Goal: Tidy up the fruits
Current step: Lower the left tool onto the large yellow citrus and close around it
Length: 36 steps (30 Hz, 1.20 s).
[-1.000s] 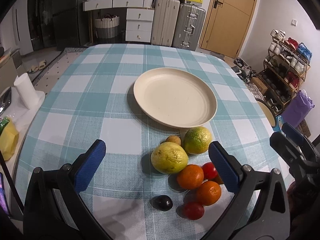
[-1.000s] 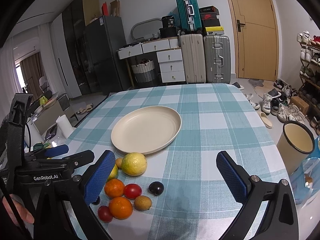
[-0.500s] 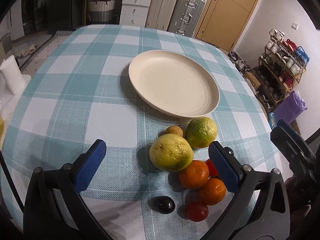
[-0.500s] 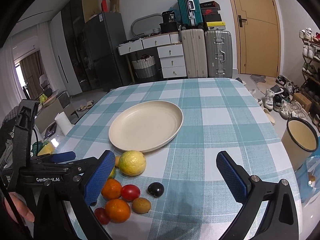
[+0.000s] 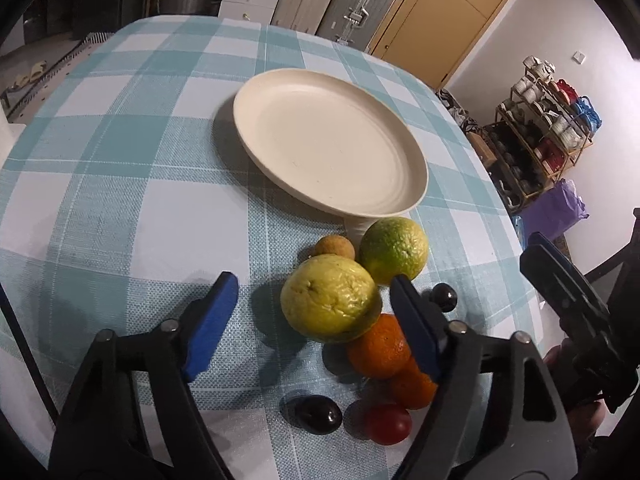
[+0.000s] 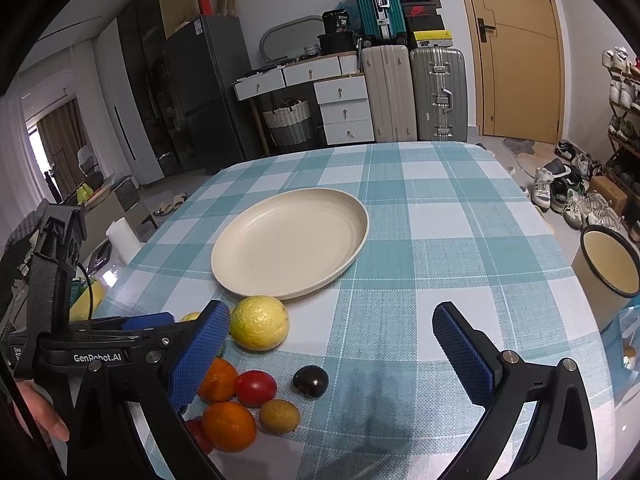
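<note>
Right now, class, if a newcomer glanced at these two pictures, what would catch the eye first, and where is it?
First, the heap of mixed fruit, led by a big wrinkled yellow-green fruit sitting between the open blue-padded fingers of the left gripper. Just beyond it lies the wide, bare cream round plate on the teal-and-white checked tablecloth. The right gripper hangs open over bare cloth.

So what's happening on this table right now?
A person holds two grippers over a checked table. The open left gripper is lined up on a large yellow-green fruit in the fruit pile, not yet gripping it. The right gripper hangs open nearby. The cream plate holds nothing.
</note>
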Available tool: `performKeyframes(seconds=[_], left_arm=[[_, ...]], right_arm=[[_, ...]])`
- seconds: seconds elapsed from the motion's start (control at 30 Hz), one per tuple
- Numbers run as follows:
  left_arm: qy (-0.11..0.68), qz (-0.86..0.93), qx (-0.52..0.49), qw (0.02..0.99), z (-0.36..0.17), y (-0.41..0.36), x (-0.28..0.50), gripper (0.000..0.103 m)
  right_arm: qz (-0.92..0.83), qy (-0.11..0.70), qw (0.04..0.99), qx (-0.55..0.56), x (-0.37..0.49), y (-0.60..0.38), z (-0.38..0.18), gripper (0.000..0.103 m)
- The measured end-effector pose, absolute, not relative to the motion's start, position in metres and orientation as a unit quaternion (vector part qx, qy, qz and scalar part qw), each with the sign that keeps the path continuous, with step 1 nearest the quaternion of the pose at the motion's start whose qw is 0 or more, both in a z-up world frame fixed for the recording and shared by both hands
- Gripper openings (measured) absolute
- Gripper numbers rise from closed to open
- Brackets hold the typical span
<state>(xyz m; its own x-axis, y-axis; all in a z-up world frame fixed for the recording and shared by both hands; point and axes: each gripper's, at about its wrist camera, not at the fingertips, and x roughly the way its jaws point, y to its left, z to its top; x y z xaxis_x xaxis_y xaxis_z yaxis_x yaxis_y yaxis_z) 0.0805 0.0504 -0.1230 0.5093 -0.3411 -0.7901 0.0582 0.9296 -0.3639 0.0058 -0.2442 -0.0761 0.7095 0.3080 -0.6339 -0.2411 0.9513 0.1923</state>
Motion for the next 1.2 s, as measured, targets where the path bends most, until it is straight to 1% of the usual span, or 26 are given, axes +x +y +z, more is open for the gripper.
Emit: performKeyframes(seconds=[0.03, 0.17, 0.53, 0.63, 0.73, 0.77, 0.8, 1.03, 1.2], left_arm=[[0.483, -0.124, -0.153, 0.853, -0.125, 0.051, 0.081, 0.068], [0.484, -0.15, -0.173, 0.845, -0.128, 0.052, 0.083, 0.052], [0.484, -0.162, -0.199, 0.836, -0.13, 0.058, 0.083, 0.051], [0.482, -0.164, -0.204, 0.836, -0.129, 0.061, 0.083, 0.05], [0.478, -0.161, -0.212, 0.837, -0.126, 0.066, 0.081, 0.043], [0.475, -0.16, -0.215, 0.838, -0.125, 0.068, 0.08, 0.039], [0.472, -0.162, -0.214, 0.84, -0.123, 0.069, 0.081, 0.038], [0.474, -0.17, -0.216, 0.837, -0.124, 0.069, 0.083, 0.039], [0.485, -0.173, -0.208, 0.832, -0.128, 0.064, 0.082, 0.044]], right_arm=[[0.149, 0.351, 0.923, 0.048, 0.007, -0.244, -0.077, 0.103], [0.152, 0.355, 0.921, 0.053, 0.008, -0.245, -0.079, 0.103], [0.173, 0.366, 0.911, 0.075, 0.016, -0.246, -0.083, 0.103], [0.178, 0.366, 0.91, 0.074, 0.017, -0.243, -0.082, 0.103], [0.191, 0.37, 0.906, 0.077, 0.019, -0.24, -0.083, 0.103], [0.195, 0.371, 0.904, 0.08, 0.02, -0.239, -0.083, 0.103], [0.2, 0.374, 0.902, 0.084, 0.022, -0.238, -0.084, 0.103], [0.21, 0.392, 0.891, 0.091, 0.029, -0.228, -0.092, 0.103], [0.213, 0.395, 0.89, 0.087, 0.029, -0.226, -0.093, 0.103]])
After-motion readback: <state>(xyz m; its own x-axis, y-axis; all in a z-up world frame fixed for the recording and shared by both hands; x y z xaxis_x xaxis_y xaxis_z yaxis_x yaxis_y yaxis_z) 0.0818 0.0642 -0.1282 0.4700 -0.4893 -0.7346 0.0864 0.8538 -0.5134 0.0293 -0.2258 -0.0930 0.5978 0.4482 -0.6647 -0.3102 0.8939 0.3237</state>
